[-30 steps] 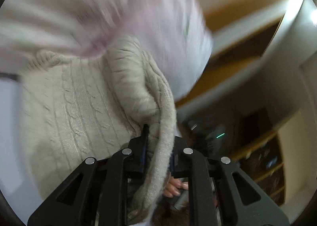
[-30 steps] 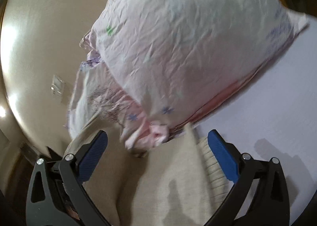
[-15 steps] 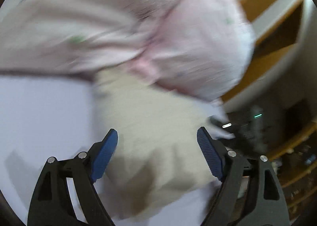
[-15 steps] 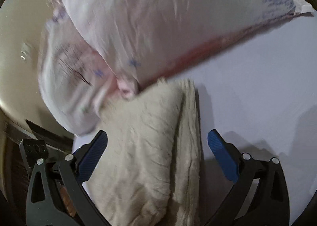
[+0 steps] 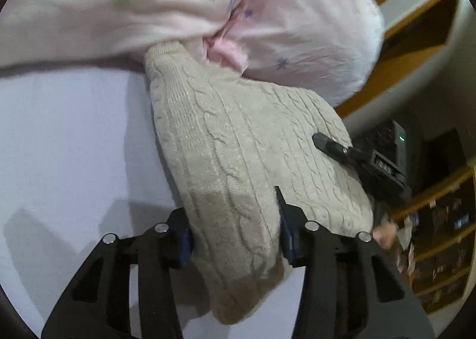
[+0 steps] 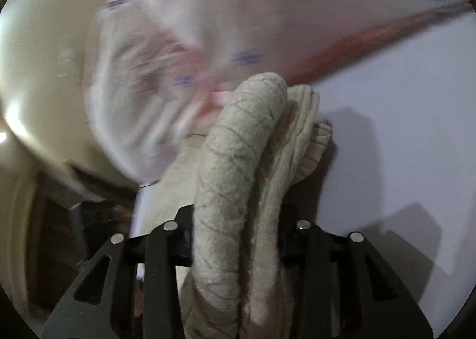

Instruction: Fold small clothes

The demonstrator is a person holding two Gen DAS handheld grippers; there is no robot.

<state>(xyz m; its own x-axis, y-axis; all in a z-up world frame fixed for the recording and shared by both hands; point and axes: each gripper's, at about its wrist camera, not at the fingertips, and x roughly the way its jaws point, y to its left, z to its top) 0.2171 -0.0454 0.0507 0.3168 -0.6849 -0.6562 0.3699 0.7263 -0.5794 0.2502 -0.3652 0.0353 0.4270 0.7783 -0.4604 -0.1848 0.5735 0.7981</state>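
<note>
A folded beige cable-knit sweater (image 5: 238, 160) lies on the white bed sheet (image 5: 68, 145), its far end against the pink pillows. My left gripper (image 5: 235, 238) is shut on the sweater's near edge, fabric bunched between the jaws. My right gripper (image 6: 235, 238) is shut on the folded stack of the same sweater (image 6: 238, 166), seen edge-on with its layers showing. The right gripper's finger (image 5: 330, 145) also shows in the left wrist view, resting on the sweater's right side.
Two pink pillows with small star prints (image 5: 297, 20) sit just behind the sweater, also blurred in the right wrist view (image 6: 208, 26). Wooden shelving (image 5: 440, 220) and a dark device (image 5: 386, 160) stand to the right of the bed. A cream wall (image 6: 38, 56) is at the left.
Both grippers were open half a second ago and have closed on the folded sweater. The left gripper had let go of the sweater's edge a second ago, before gripping again.
</note>
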